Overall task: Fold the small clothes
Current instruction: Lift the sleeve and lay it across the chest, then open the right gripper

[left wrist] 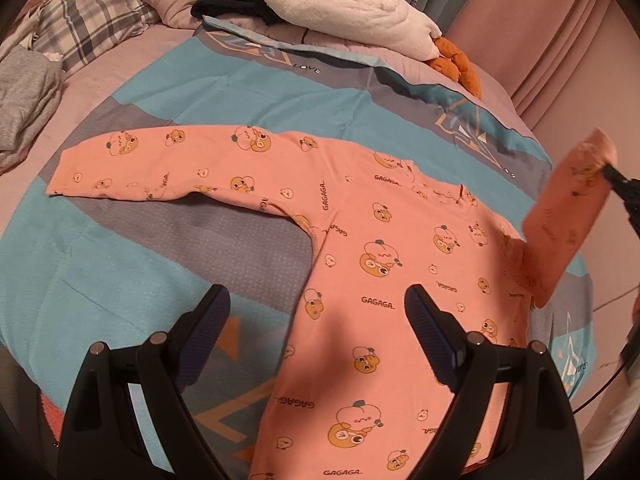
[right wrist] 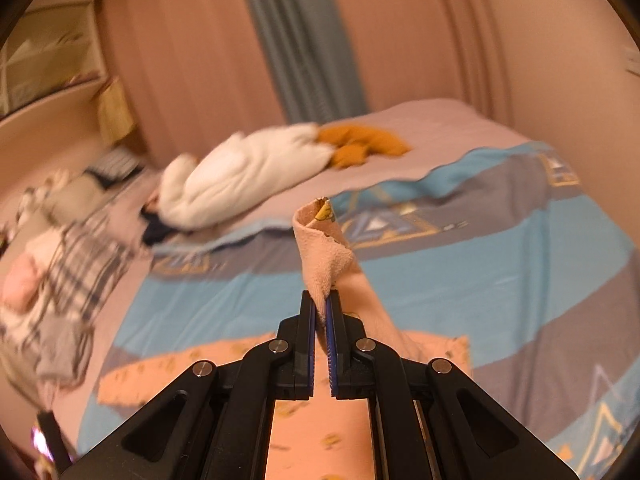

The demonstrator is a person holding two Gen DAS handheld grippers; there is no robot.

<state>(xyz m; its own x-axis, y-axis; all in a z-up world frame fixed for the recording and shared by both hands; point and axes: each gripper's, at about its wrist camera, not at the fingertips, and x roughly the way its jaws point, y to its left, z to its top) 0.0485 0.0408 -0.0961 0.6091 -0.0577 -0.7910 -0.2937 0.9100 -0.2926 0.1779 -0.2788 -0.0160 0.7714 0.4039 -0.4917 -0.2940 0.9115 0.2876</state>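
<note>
Blurring right view; right tool (right wrist: 323,300) pinching sleeve cuff (right wrist: 320,236).

Left wrist view: steeply downward, close above shirt (left wrist: 400,280) on bed (left wrist: 140,260). Right wrist view: shallower tilt, across bed toward curtains (right wrist: 300,40), raised sleeve (right wrist: 324,248) nearest lens. Shared: shirt, blue-grey quilt (right wrist: 520,248), white plush (left wrist: 352,4), plaid pillow (left wrist: 88,24).

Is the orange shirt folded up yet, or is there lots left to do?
Just started. Done: the shirt lies flat on the bed cover. In hand: the right gripper pinches one sleeve cuff and lifts it. Left: the other sleeve lies straight, the body is unfolded, and the left gripper hovers open.
</note>
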